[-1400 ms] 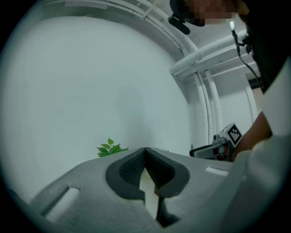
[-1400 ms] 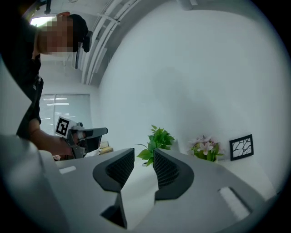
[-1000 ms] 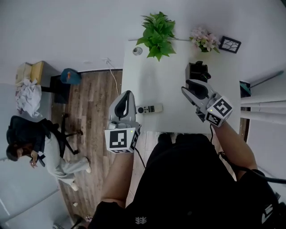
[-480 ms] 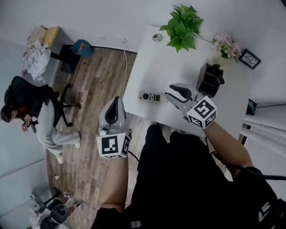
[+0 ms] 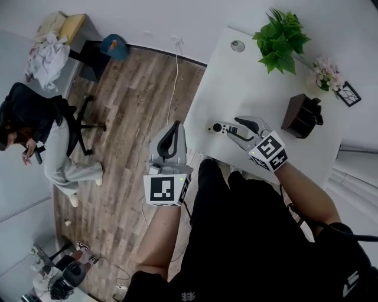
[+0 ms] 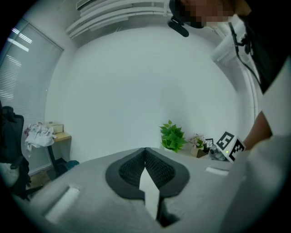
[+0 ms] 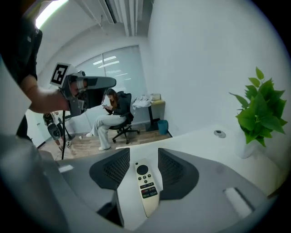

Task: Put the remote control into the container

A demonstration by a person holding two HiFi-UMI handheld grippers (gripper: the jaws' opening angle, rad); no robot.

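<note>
Flanking remote control [image 7: 146, 187], right fingers [image 7: 117, 168] apart, near table [image 5: 233, 82] edge

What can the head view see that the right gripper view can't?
Only the head view: the dark boxy container and pink flowers. Only the right gripper view: the big bright window and the ceiling light strip. Both: the white remote control, the green leafy plant and the left gripper.
</note>
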